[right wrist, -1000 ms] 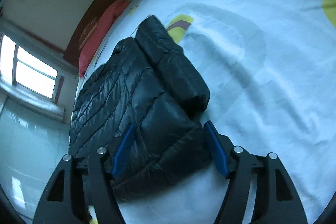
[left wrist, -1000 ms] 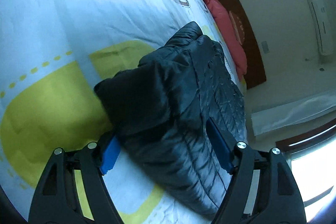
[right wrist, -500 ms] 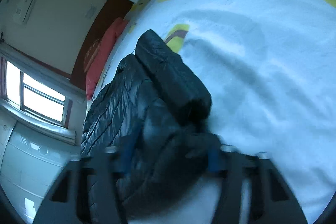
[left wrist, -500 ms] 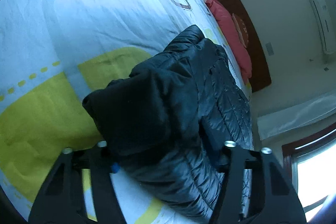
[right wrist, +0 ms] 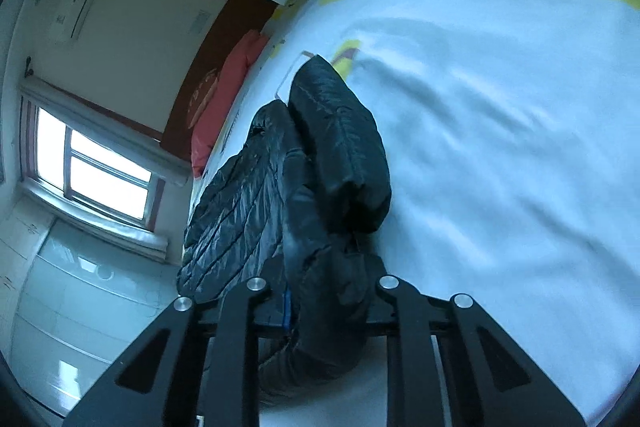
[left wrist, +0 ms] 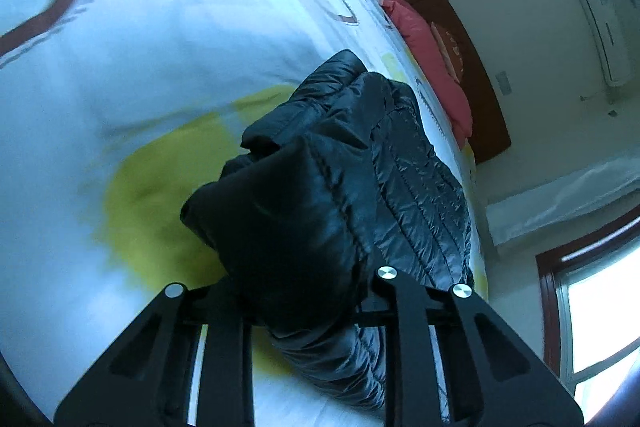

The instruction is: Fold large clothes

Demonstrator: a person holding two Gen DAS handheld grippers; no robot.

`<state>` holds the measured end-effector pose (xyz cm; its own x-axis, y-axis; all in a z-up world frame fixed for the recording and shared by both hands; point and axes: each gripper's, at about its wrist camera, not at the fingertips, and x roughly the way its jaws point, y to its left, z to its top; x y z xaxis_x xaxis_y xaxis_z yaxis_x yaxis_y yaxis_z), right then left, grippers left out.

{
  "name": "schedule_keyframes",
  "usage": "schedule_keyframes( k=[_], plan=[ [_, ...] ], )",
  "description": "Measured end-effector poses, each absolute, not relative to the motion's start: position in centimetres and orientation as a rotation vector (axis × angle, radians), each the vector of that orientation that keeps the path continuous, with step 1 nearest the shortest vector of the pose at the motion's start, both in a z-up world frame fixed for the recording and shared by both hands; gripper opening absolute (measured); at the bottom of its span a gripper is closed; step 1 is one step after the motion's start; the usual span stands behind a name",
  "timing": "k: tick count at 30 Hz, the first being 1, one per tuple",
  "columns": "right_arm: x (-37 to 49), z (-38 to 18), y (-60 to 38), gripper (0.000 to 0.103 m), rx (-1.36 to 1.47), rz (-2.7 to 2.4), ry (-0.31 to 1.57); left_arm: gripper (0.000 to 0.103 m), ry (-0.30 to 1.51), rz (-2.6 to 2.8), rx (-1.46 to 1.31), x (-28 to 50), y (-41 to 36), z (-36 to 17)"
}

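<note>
Now each gripper, left (left wrist: 296, 291) and right (right wrist: 324, 303), clamps the black jacket's (left wrist: 360, 167) near edge.

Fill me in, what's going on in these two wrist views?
A person with a handheld gripper in each hand is folding a black puffer jacket on a bed. The left gripper and right gripper each have the near end of the jacket bunched between their fingers, raised off the quilt. The far part lies on the bed, toward a red pillow at the headboard.
</note>
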<state>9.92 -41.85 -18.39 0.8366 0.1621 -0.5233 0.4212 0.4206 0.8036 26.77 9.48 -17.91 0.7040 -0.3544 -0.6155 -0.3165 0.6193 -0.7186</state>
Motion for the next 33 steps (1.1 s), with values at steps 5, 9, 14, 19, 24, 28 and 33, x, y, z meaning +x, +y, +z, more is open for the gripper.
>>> schedule_keyframes(
  k=[5, 9, 14, 19, 24, 28, 33],
  plan=[
    [5.0, -18.4, -40.6, 0.021, 1.159, -0.152, 0.622, 0.022, 0.836, -0.015, -0.927, 20.5, 11.1, -17.5],
    [1.6, -18.5, -39.7, 0.021, 1.163, -0.140, 0.643, 0.022, 0.836, -0.009, -0.935, 16.4, 12.3, -17.5],
    [-0.4, -18.5, -38.9, 0.021, 1.172, -0.137, 0.653, 0.022, 0.840, -0.016, -0.955, 13.2, 13.4, -17.6],
    [-0.2, -18.2, -39.0, 0.026, 1.120, -0.148, 0.684, 0.027, 0.860, -0.031, -0.926, 12.8, 14.0, -18.1],
    [-1.2, -17.7, -40.3, 0.037, 1.113, -0.192, 0.675, 0.048, 0.867, -0.010, -0.953, 11.6, 14.7, -18.1],
    [-3.4, -18.1, -41.8, 0.042, 1.116, -0.249, 0.658, 0.058, 0.862, 0.019, -0.941, 9.8, 16.2, -18.5],
    [-4.9, -17.9, -42.6, 0.042, 1.080, -0.328, 0.670, 0.061, 0.880, 0.048, -0.916, 8.0, 17.6, -18.4]
  ],
)
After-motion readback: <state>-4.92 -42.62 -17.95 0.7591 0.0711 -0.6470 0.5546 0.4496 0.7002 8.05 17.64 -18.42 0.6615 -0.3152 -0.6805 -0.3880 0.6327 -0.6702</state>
